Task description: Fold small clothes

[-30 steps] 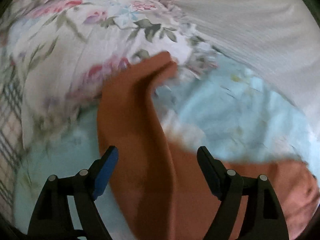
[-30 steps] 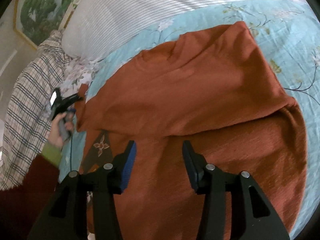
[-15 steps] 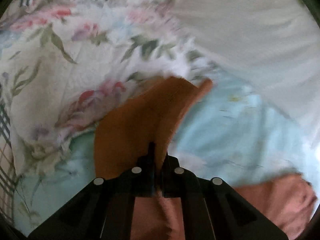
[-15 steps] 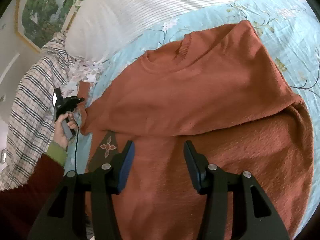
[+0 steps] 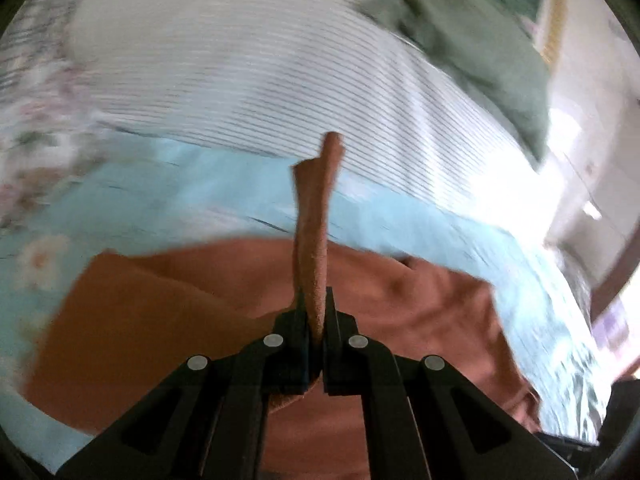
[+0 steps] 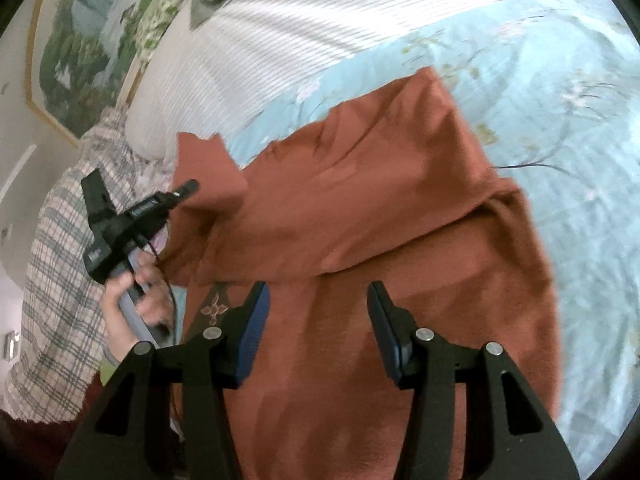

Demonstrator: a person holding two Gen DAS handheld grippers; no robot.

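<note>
A rust-orange sweater (image 6: 380, 208) lies spread on a light blue floral bedsheet (image 6: 540, 80). My left gripper (image 5: 316, 320) is shut on the sweater's sleeve (image 5: 316, 216), which stands up between its fingers above the sweater body (image 5: 160, 320). In the right wrist view the left gripper (image 6: 188, 190) holds the lifted sleeve (image 6: 208, 176) over the sweater's left side. My right gripper (image 6: 318, 320) is open and empty, hovering above the lower part of the sweater.
A white striped pillow (image 6: 300, 28) lies at the head of the bed, also in the left wrist view (image 5: 260, 80). A plaid blanket (image 6: 56, 260) lies at the left. A green cloth (image 5: 480, 40) rests on the pillow. A framed picture (image 6: 80, 40) hangs behind.
My left gripper closed on the sleeve, lifted it and swung it right, over the sweater body. My right gripper stayed open above the sweater.
</note>
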